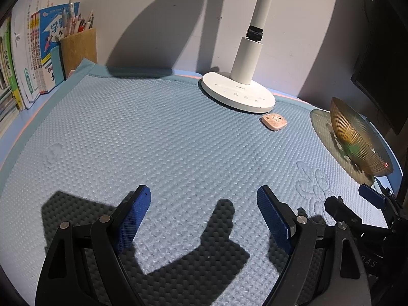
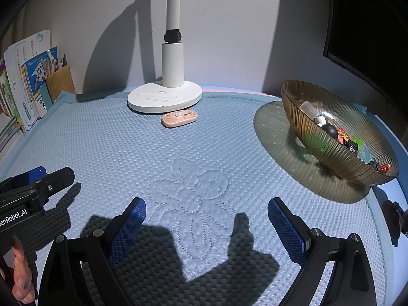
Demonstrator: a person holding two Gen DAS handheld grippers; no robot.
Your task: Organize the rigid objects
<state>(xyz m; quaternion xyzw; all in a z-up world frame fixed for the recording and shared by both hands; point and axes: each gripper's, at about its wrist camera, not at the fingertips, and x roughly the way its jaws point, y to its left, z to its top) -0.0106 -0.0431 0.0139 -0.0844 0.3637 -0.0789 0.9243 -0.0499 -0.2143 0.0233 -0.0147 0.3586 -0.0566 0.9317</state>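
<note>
With both the left gripper (image 1: 204, 196) and the right gripper (image 2: 207, 210) held wide apart and empty, the flat pink tag (image 2: 180, 118), touching the lamp base (image 2: 163, 97) and well apart from the ribbed bowl (image 2: 339, 137), could be pushed underneath or missed.

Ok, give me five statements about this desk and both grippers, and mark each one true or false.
1. The pink tag lies on the mat just in front of the lamp base. True.
2. The bowl is empty. False: several small things lie in it.
3. The left gripper holds the tag. False: open and empty.
4. The right gripper is open. True.
5. The pen holder lies tipped over. False: it stands upright beside the books.
</note>
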